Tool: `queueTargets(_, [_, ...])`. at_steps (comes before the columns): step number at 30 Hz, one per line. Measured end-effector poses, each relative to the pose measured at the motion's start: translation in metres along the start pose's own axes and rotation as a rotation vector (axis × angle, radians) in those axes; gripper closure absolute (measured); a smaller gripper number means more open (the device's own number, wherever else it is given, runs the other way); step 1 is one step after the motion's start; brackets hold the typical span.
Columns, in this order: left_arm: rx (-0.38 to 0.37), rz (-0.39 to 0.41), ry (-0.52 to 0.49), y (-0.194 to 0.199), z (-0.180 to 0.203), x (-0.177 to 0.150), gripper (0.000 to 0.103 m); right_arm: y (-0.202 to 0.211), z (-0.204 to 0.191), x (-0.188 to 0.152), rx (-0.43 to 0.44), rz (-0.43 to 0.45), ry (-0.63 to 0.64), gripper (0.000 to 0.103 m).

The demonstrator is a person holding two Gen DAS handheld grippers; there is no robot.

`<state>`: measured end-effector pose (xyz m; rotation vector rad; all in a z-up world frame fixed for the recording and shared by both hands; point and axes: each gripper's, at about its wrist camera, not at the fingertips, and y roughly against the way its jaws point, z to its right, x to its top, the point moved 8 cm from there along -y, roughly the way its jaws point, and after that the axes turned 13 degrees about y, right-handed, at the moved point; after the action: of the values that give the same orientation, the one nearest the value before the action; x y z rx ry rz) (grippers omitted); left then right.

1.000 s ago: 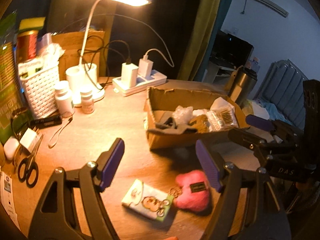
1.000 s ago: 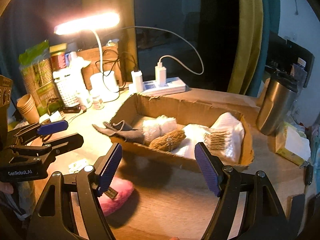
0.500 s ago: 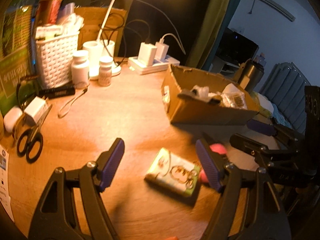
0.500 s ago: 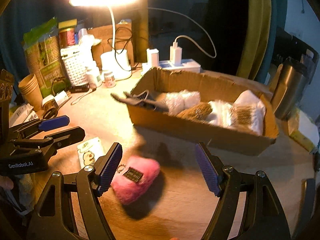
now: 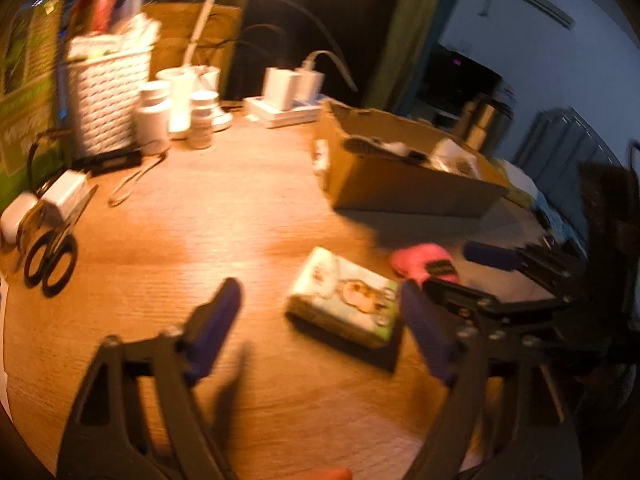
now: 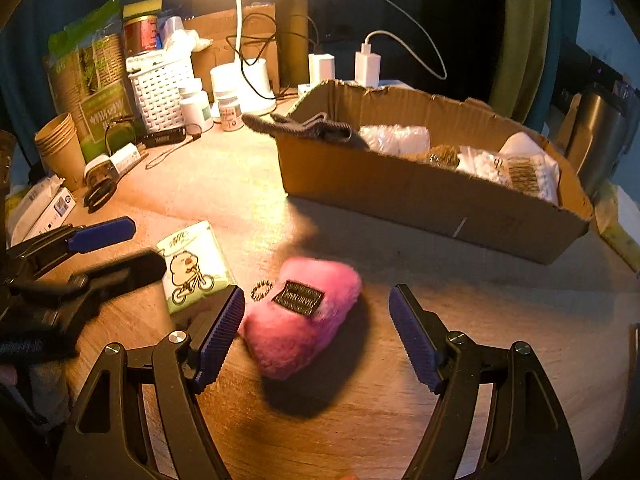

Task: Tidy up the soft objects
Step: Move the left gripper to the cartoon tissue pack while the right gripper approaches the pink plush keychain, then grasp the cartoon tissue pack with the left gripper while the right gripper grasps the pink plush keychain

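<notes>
Now we have both sets of tongs spread and empty over the worktop [image 6: 400, 420], each lined up on its own soft thing. Our right tongs [image 6: 316, 330] stand wide around the near end of the pink plush pouch [image 6: 304, 320]: the left pad is just beside its fluffy edge, the right pad is clear of it, and nothing is pressed yet. We read that spread as room to take the pouch across its width, which should squash easily once we close.

Our left tongs [image 5: 320, 324] have just been opening further, and the tissue pack [image 5: 344, 308] lies partly between the pads, nearer the right one, with no contact we can make out; that view is blurred. Opening wider makes sense here, because the pack lies flat and slightly skewed, so it needs a broad bite.

Taking the cardboard box [image 6: 420, 200] as our landmark, the pouch lies in front of its long near wall and the tissue pack lies further to the left, just beside the pouch. Inside the box we already see a grey cloth [image 6: 312, 130] draped over the left end, then white bagged bundles and a brownish one. That suggests the box is the collecting place, so these two pieces look like the ones left outside.

Left of the box, the white basket [image 6: 160, 84], pill bottles and scissors [image 6: 98, 194] are hard goods we leave alone.
</notes>
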<state>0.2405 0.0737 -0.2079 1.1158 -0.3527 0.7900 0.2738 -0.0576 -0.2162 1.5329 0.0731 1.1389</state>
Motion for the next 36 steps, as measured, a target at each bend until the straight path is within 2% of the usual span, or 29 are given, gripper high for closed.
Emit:
queueTargets(3, [-0.02, -0.026, -0.042, -0.002, 0.013, -0.007, 0.01, -0.002, -0.002, -0.004, 0.006, -0.015, 0.006, 0.025])
queueTargets(9, [0.015, -0.084, -0.031, -0.014, 0.011, -0.013, 0.01, -0.002, -0.003, -0.01, 0.012, -0.027, 0.004, 0.03])
queueTargets(11, [0.028, -0.096, -0.042, -0.017, 0.012, -0.015, 0.01, -0.003, -0.003, -0.011, 0.017, -0.028, 0.002, 0.039])
queueTargets(15, [0.051, -0.123, -0.059, -0.024, 0.014, -0.02, 0.01, -0.004, -0.001, -0.013, 0.037, -0.025, -0.008, 0.047])
queueTargets(17, [0.059, -0.132, -0.064, -0.027, 0.014, -0.02, 0.01, -0.004, 0.0, -0.012, 0.043, -0.018, -0.014, 0.058])
queueTargets(23, [0.066, -0.142, -0.1, -0.03, 0.019, -0.023, 0.012, -0.003, 0.003, -0.013, 0.07, -0.006, -0.027, 0.062])
queueTargets(24, [0.064, -0.141, -0.103, -0.03, 0.019, -0.022, 0.02, -0.002, 0.004, -0.014, 0.073, -0.003, -0.029, 0.062])
queueTargets(28, [0.072, -0.148, -0.117, -0.034, 0.022, -0.023, 0.034, 0.0, 0.008, -0.017, 0.078, 0.005, -0.037, 0.065])
queueTargets(30, [0.069, -0.15, -0.124, -0.034, 0.025, -0.023, 0.048, 0.002, 0.011, -0.018, 0.081, 0.011, -0.045, 0.066])
queueTargets(36, [0.065, -0.151, -0.137, -0.036, 0.032, -0.024, 0.061, 0.011, 0.022, -0.023, 0.072, 0.032, -0.058, 0.067])
